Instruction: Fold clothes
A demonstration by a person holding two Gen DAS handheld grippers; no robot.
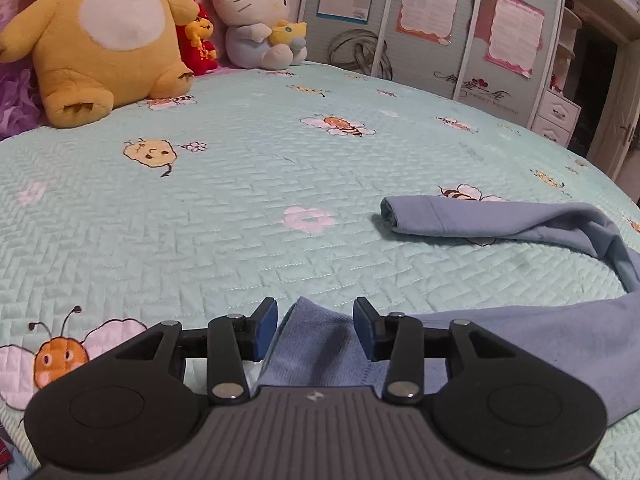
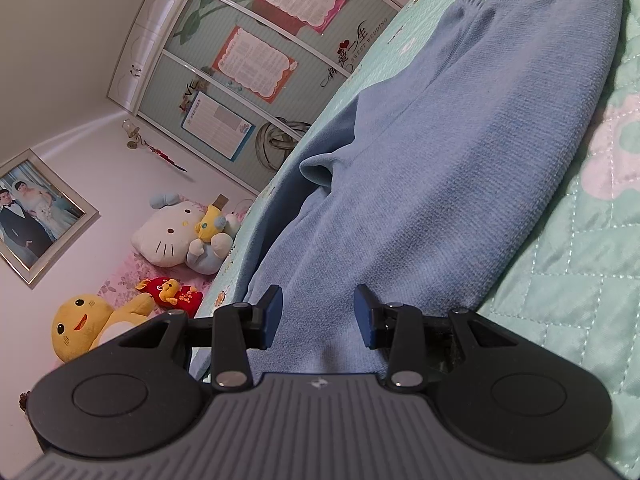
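A light blue sweater (image 1: 540, 344) lies on the bed. One sleeve (image 1: 440, 216) stretches out to the left across the quilt. My left gripper (image 1: 315, 330) hovers low over the sweater's near corner. That corner lies between the blue pads (image 1: 266, 328) with a small gap at the left one, so the jaws stand open. In the right wrist view the sweater (image 2: 460, 152) runs away from me toward its ribbed collar (image 2: 476, 0). My right gripper (image 2: 319, 316) is shut on a bunched, creased fold of its edge.
The mint quilted bedspread (image 1: 200, 220) with bee prints covers the bed. A yellow plush bear (image 1: 100, 40), a small red plush (image 1: 200, 44) and a white cat plush (image 1: 256, 12) sit at the headboard. A wardrobe with pink notices (image 1: 428, 0) stands beyond the bed's far side.
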